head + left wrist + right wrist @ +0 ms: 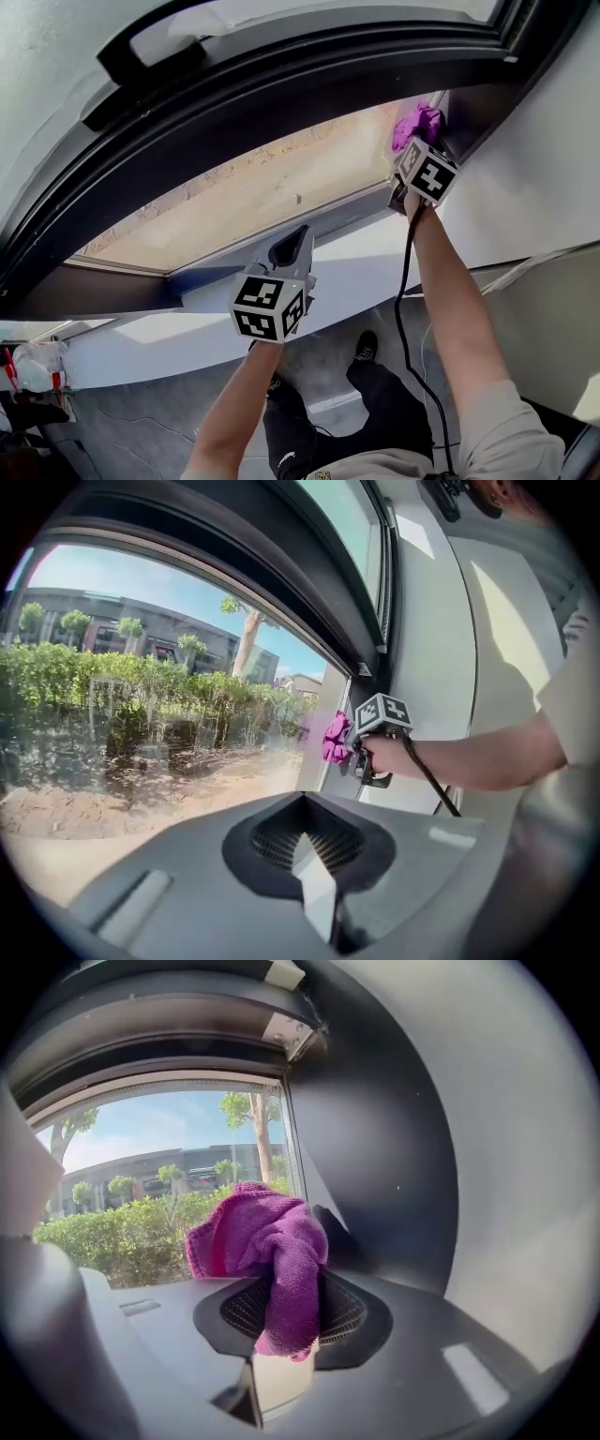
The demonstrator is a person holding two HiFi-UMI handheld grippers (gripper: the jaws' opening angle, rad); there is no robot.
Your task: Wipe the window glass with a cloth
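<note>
**While the left gripper hangs closed, purple cloth meets the glass**

Clamped between the right gripper's jaws, the cloth sits against the window glass at its right edge, beside the black frame. The left gripper's jaws are together on nothing, over the white sill. Black-and-white square markers cover both cubes. A hedge grows outside.

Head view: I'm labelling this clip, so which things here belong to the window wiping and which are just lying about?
In the job:
window glass
purple cloth, held at the glass's right end
right gripper, jaws shut on the cloth

Lying about:
left gripper, jaws together, empty
window handle
white bundle at lower left
</note>
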